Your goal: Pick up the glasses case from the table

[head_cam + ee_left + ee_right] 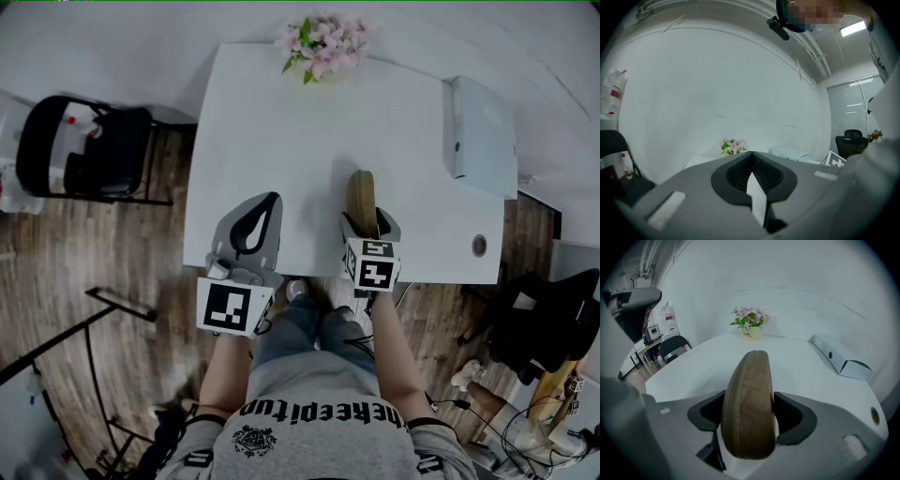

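In the head view, on one smooth white table (281,141): one brown oval glasses case (361,190), one bunch of pink flowers (323,42) and one flat white box (483,136), with the near end of the case between the fingers of the right gripper (367,223) and well apart from the left gripper (270,199). In the left gripper view, closed, ribbed dark pads (739,171) meeting at the tip, holding nothing. In the right gripper view, opened wide around the rounded, grained case with its seam along the edge, dark pads (790,414) just beside both sides, not clamped.
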The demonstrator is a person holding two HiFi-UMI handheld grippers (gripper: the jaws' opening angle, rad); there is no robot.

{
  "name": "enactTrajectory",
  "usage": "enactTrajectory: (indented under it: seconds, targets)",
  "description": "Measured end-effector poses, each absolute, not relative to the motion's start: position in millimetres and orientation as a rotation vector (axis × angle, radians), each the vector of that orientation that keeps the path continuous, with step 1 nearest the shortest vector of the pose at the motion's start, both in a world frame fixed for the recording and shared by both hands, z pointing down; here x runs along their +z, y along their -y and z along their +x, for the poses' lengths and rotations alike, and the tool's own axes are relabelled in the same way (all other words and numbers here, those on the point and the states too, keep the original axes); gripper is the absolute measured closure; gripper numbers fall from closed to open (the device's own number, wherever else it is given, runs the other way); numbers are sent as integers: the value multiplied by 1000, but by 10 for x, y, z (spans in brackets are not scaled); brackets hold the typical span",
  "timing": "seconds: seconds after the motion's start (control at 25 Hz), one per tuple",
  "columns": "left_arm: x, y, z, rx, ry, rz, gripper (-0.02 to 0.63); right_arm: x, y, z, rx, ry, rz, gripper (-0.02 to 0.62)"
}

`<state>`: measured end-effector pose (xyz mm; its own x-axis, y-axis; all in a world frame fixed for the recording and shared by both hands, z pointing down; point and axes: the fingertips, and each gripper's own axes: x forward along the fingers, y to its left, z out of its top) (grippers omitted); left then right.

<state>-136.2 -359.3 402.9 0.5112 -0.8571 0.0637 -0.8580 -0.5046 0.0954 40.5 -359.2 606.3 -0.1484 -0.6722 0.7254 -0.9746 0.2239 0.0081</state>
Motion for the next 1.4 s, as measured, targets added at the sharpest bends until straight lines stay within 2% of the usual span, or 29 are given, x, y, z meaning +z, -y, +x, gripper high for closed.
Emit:
enactTrajectory:
  seconds: [0.44, 1.4]
  targets:
    - [4052, 3542, -1330, 49, 1504, 2628, 591, 5966, 3546, 365, 607, 1973, 1484, 311]
    - [3749, 3202, -793, 49, 1483, 2703, 591, 4968, 3234, 682, 586, 2250, 1613, 315]
